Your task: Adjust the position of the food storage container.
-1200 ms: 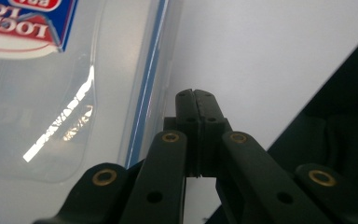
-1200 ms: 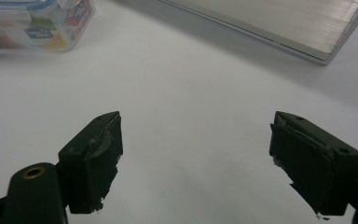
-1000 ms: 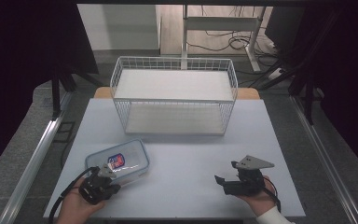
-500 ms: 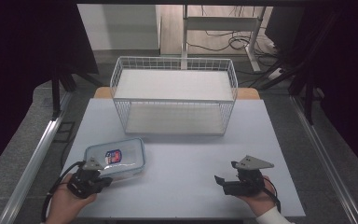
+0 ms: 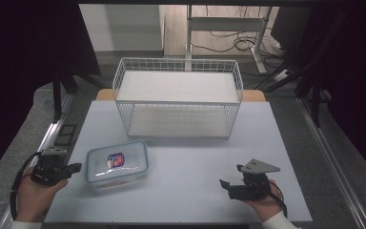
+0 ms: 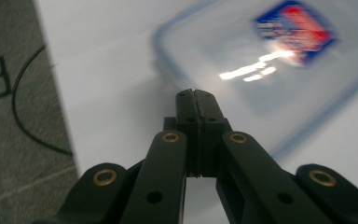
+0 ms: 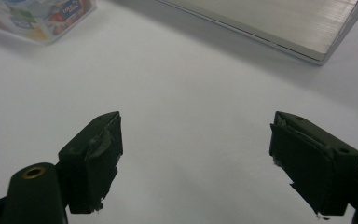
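left hand-held gripper (image 5: 71, 167) sits at the near left edge of the tabletop (image 5: 181, 200), jaws clenched together on nothing, tips pointed at the clear plastic food container (image 5: 117, 163) just to its right. in the left gripper view the closed tips stand just beside the container's blue-trimmed lid corner (image 6: 165, 44); contact cannot be confirmed, as the picture is blurred there.

the food container lies flat on the tabletop, near left, lid on, label up, well short of the white wire basket (image 5: 178, 64) at the far middle.

right hand-held gripper (image 5: 227, 185) rests at the near right, jaws released and spread wide over bare tabletop, well apart from the container.

risks noted, by judgement:
- with the jaws shut, a forward move would push the container instead of grasping it; it looks light and smooth-bottomed, so it could skid right or swing round.
- the lid edge is thin and glossy; a shallow bite at the corner may slip off on lifting.
- the wrist sits off the tabletop edge; a low approach could catch the trailing cable (image 5: 15, 179).
- a one-sided grip would likely tilt the box on the way to the basket.
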A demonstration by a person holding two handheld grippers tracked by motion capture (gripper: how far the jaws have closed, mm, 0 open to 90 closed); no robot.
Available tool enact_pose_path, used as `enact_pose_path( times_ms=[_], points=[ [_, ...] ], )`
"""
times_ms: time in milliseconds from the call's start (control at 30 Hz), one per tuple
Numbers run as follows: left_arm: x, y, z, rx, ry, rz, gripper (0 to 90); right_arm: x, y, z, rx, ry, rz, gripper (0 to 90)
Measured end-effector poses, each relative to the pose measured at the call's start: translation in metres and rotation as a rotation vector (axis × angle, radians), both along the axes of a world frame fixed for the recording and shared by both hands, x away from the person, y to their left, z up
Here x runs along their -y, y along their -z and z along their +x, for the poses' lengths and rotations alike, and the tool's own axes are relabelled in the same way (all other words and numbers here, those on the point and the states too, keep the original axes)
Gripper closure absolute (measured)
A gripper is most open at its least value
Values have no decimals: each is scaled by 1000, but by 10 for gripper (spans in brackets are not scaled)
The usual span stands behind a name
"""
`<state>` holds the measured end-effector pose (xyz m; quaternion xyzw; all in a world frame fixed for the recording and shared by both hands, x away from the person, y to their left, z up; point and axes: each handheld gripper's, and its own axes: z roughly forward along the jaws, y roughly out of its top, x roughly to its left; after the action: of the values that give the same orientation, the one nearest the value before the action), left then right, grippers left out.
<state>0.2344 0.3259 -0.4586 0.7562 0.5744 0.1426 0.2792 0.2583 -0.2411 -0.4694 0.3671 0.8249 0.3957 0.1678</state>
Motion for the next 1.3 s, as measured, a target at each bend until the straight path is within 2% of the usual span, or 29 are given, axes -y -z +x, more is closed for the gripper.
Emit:
enact_pose_path(
  times_ms=[33, 67, 100, 200, 233, 367, 500, 600, 733, 900, 1067, 1167, 1233, 1300],
  points=[
    [-8, 6, 7, -24, -22, -1, 899, 0, 0, 0, 1, 1, -1, 173],
    [-8, 6, 7, -24, -22, -1, 899, 0, 0, 0, 1, 1, -1, 173],
    [-15, 13, 15, -52, -34, -11, 899, 0, 0, 0, 1, 2, -2, 173],
    [-17, 21, 22, -75, -39, -16, 898, 0, 1, 1, 2, 3, -10, 173],
    [-19, 29, 29, -101, -40, -25, 898, 0, 1, 1, 1, 4, -14, 173],
    [-18, 37, 36, -124, -37, -45, 898, 0, 2, 1, 0, 9, -18, 173],
    [-13, 42, 41, -143, -18, -45, 898, 1, 2, 1, 0, 12, -20, 173],
    [-10, 43, 43, -149, -8, -53, 898, 1, 3, 1, 1, 16, -22, 173],
    [-3, 41, 47, -159, -5, 3, 898, 0, 3, 1, 2, 17, -25, 173],
    [3, 42, 49, -159, 12, -12, 899, 0, 3, 2, 0, 15, -28, 173],
    [13, 44, 54, -167, 34, -8, 899, 0, 3, 1, 0, 13, -29, 173],
    [28, 44, 57, -172, 75, -16, 899, 0, 2, 1, 5, 18, -26, 173],
    [31, 44, 58, -174, 82, -19, 899, 1, 1, 1, 3, 23, -22, 173],
    [45, 44, 60, -178, 112, -17, 899, 1, 1, 1, 3, 24, -22, 173]
  ],
)
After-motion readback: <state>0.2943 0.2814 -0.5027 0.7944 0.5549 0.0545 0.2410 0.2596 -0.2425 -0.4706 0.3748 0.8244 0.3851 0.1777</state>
